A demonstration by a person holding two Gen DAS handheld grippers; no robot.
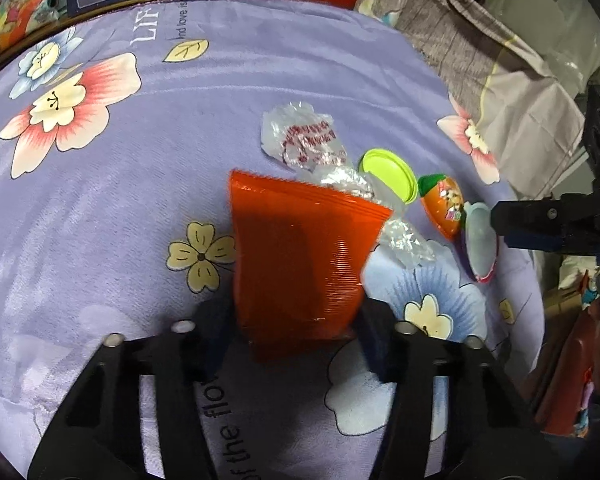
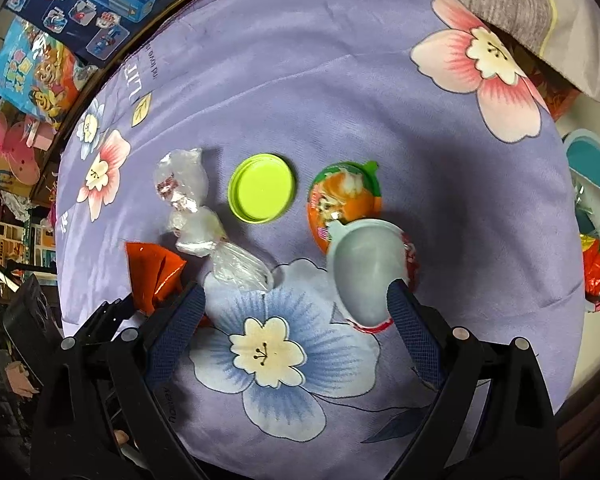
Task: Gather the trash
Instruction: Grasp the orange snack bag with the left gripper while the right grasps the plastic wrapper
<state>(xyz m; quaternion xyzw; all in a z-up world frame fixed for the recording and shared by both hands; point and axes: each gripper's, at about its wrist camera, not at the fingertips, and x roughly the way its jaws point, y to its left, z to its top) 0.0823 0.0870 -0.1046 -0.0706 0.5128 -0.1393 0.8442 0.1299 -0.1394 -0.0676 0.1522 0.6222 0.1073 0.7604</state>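
Note:
An orange foil wrapper point(image 1: 300, 248) stands between the fingers of my left gripper point(image 1: 296, 320), whose pads pinch its lower edge from both sides. Behind it on the purple floral cloth point(image 1: 120, 208) lie a crumpled clear plastic wrapper point(image 1: 300, 140), a lime green lid point(image 1: 387, 172), an orange egg-shaped capsule point(image 1: 443, 204) and a white half shell point(image 1: 479, 240). My right gripper point(image 2: 296, 296) hangs open over the cloth with nothing between its fingers. The white half shell point(image 2: 363, 268) lies just by its right fingertip. The green lid point(image 2: 262, 188) and the capsule point(image 2: 339, 196) lie beyond.
A teal bin point(image 2: 595, 160) with wrappers inside stands off the cloth's right edge. Toy boxes point(image 2: 100, 0) line the far side. A grey blanket point(image 1: 479, 48) is heaped at the back right.

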